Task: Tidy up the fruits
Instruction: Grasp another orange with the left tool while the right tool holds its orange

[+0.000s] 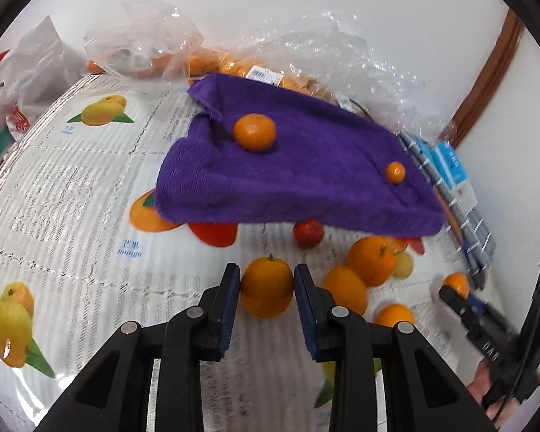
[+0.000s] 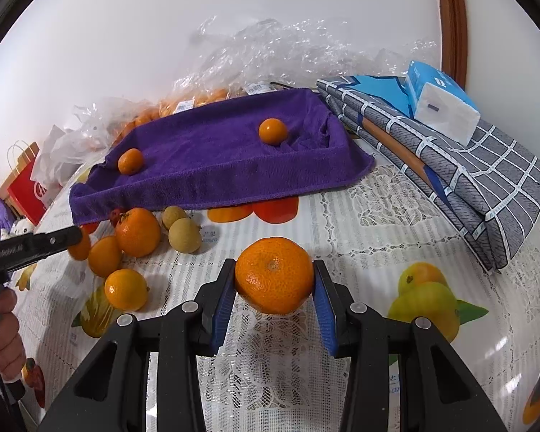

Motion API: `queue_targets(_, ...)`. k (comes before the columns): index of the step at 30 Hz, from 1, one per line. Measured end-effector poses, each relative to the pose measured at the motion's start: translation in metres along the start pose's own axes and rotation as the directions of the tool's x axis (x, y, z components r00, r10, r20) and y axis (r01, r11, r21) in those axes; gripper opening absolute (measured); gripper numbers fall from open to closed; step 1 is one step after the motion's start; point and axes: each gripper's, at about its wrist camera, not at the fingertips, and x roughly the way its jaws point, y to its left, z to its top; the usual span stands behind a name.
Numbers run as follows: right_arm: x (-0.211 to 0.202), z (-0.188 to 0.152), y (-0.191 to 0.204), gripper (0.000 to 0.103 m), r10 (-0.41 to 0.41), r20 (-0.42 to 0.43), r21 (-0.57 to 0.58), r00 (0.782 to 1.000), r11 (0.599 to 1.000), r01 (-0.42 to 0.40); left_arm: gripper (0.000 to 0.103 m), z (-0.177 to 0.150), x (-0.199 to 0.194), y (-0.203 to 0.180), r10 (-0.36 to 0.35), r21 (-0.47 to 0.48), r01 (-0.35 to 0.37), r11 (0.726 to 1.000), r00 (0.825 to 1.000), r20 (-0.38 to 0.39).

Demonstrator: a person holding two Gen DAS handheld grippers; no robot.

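My left gripper (image 1: 266, 270) is shut on an orange (image 1: 266, 288) with a small stem, just above the tablecloth. My right gripper (image 2: 274, 266) is shut on a flatter mandarin (image 2: 273, 275), its blue pads pressing both sides. Behind both lies a purple towel (image 1: 298, 187) (image 2: 216, 165) shaped like a shallow tray. On it rest a mandarin (image 1: 254, 132) (image 2: 130, 161) and a smaller orange fruit (image 1: 395, 172) (image 2: 273, 130). Loose oranges (image 2: 137, 232) and two pale longans (image 2: 184, 235) lie in front of the towel, between the grippers.
Clear plastic bags (image 2: 270, 46) holding more oranges line the wall at the back. A folded grey checked cloth (image 2: 486, 187) with a tissue pack (image 2: 442, 108) lies on the right. A red paper bag (image 2: 27, 187) stands at the left. A hand (image 2: 7, 331) shows at the left edge.
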Motion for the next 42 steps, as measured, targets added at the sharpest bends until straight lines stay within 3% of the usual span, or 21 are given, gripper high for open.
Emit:
queue_targets(4,0.004,0.000,0.003,0.041,-0.014,-0.017,-0.016,1.000,1.000,0.014,0.032,-0.004,0.008,-0.004,-0.006,0.034,0.007,0.999,1.000,-0.010)
queue_targets(7,0.003,0.000,0.002,0.041,-0.011,-0.016,-0.011,1.000,1.000,0.011,0.031,-0.012,0.010,-0.005,0.004,0.048,-0.007,0.999,0.999,0.043)
queue_targets(14,0.001,0.000,0.000,0.041,-0.009,-0.002,-0.004,1.000,1.000,0.009,0.031,-0.011,0.001,-0.005,-0.059,0.052,0.055,0.997,0.995,0.080)
queue_targets(24,-0.011,-0.002,-0.004,0.041,-0.004,0.052,0.023,0.999,1.000,0.002,0.031,-0.010,-0.010,-0.003,-0.050,0.045,0.044,0.998,0.987,0.150)
queue_targets(42,-0.024,-0.014,-0.009,0.041,-0.007,0.040,0.063,0.999,0.998,0.005,0.031,-0.012,-0.017,-0.006,-0.064,0.060,0.054,0.997,0.981,0.182)
